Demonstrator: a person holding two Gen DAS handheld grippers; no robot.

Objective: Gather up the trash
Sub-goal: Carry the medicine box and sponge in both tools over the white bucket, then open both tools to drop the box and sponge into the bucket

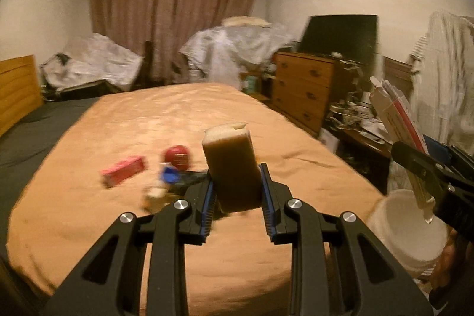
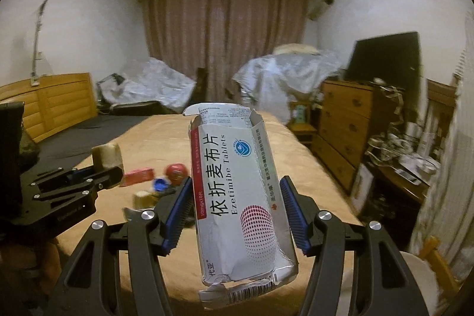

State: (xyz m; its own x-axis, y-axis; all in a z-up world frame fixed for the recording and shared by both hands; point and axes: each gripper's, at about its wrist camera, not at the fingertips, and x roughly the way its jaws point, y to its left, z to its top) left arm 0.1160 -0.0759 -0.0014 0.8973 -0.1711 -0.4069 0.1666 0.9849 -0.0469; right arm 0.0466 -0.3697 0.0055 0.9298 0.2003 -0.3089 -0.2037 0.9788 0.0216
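My left gripper [image 1: 237, 173] is shut on a brown block with a cream top [image 1: 231, 168], held upright above the bed; the same block [image 2: 106, 156] shows at the left of the right wrist view. My right gripper [image 2: 235, 181] is shut on a white torn-open tablet box [image 2: 237, 197], its blue pads [image 2: 177, 212] against the box's sides. In the left wrist view that box [image 1: 394, 108] sticks up from the right gripper [image 1: 408, 156] above a white bucket [image 1: 408, 227]. On the blanket lie a pink box [image 1: 123, 170], a red round thing [image 1: 177, 157], a blue cap [image 1: 169, 176] and a small brown item [image 1: 154, 194].
The bed with a tan blanket [image 1: 148, 114] fills the middle. A wooden headboard [image 2: 53, 105] is at the left and a wooden chest of drawers [image 1: 305, 91] at the right. A cluttered side table [image 1: 355, 120] stands nearer on the right. Covered heaps [image 1: 231, 49] sit before the curtain.
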